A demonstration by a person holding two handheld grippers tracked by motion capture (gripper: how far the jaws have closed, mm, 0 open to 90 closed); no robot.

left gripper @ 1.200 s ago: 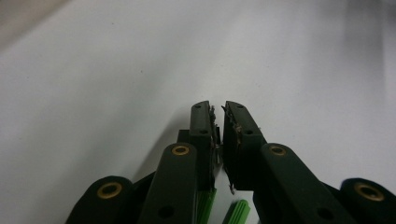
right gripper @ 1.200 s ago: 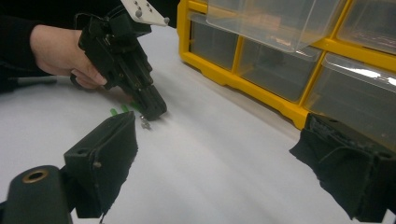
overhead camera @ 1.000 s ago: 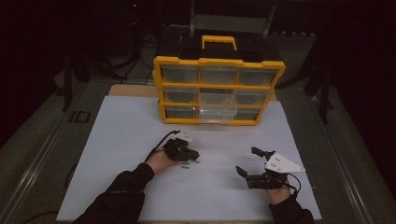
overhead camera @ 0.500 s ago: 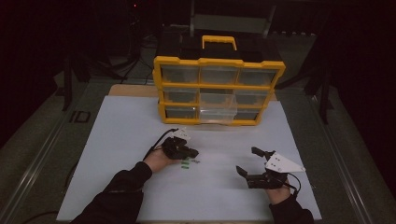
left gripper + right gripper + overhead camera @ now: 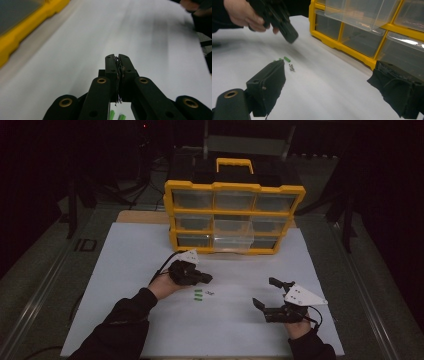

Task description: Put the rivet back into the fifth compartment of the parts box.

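Resting on a white sheet (image 5: 150,260) that covers the table: three small green pieces (image 5: 198,295) and one small metal part (image 5: 209,293), lying close together between the two hands.

Left gripper (image 5: 204,278): raised just above and behind those pieces, jaws pressed together. In the left gripper view (image 5: 119,65) the pads meet with no visible thing between them; two of the green pieces show on the sheet below the jaws.

Right gripper (image 5: 266,293): near the front right of the sheet, well apart from the pieces, jaws spread wide and holding nothing. In the right gripper view the green pieces (image 5: 286,59) and the metal part (image 5: 291,67) lie on the sheet beyond its left-hand jaw.

Yellow drawer organiser (image 5: 235,187): upright at the far edge of the sheet, with a black and yellow carrying handle and clear drawers. One middle clear drawer (image 5: 232,235) is pulled out toward the person.
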